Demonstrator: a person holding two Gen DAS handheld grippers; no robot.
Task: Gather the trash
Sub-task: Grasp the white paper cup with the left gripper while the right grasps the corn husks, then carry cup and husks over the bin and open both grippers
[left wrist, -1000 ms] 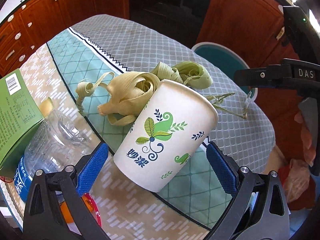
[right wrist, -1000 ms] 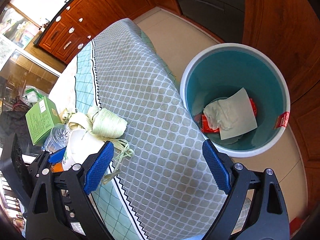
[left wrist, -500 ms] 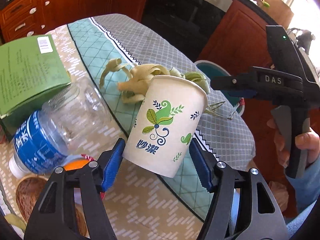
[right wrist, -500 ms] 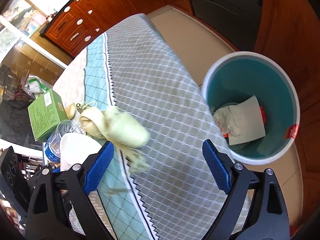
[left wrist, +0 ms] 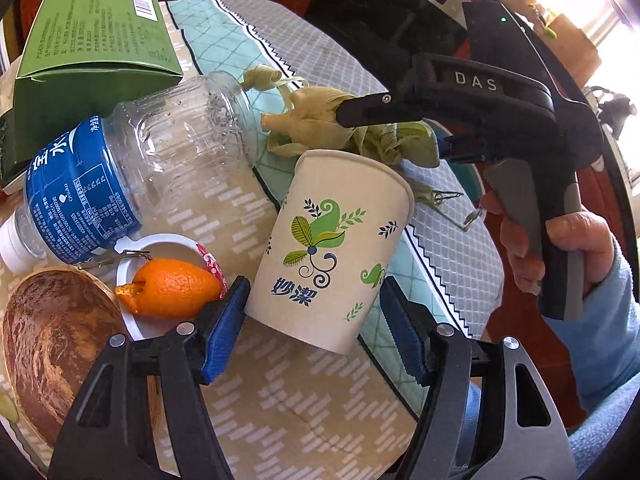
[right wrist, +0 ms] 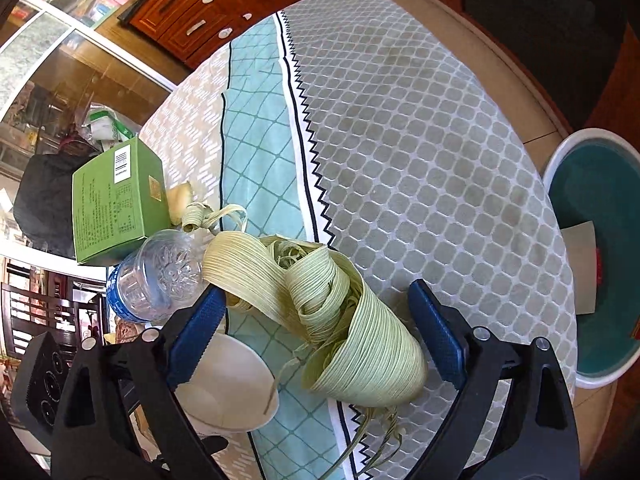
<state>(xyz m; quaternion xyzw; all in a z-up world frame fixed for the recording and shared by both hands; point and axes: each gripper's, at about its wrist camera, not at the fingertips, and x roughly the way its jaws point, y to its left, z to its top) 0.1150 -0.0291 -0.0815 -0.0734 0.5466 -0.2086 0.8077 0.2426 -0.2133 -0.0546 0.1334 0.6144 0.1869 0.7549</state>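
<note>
A white paper cup point(left wrist: 332, 248) with a green leaf print tilts on the tablecloth, and my left gripper point(left wrist: 314, 286) is shut on its lower part, a blue pad on each side. The cup's rim point(right wrist: 228, 380) shows at the lower left of the right wrist view. A curled bundle of pale green leaves point(right wrist: 340, 312) lies just behind the cup. My right gripper point(right wrist: 316, 292) hovers over the bundle with its jaws closing. The leaves sit between the pads, and a gap shows at the right pad.
A crushed water bottle point(left wrist: 120, 168), a green carton point(left wrist: 92, 40), orange peel point(left wrist: 172, 288) in a small white tub and a brown shell point(left wrist: 52, 340) crowd the left. A teal bin point(right wrist: 592, 380) with paper stands on the floor beyond the table's right edge. A hand point(left wrist: 560, 240) holds the right gripper.
My left gripper closed from wide open onto the paper cup, which now tilts. My right gripper swung from beside the bin over to the leaf bundle, and its jaws narrowed.
</note>
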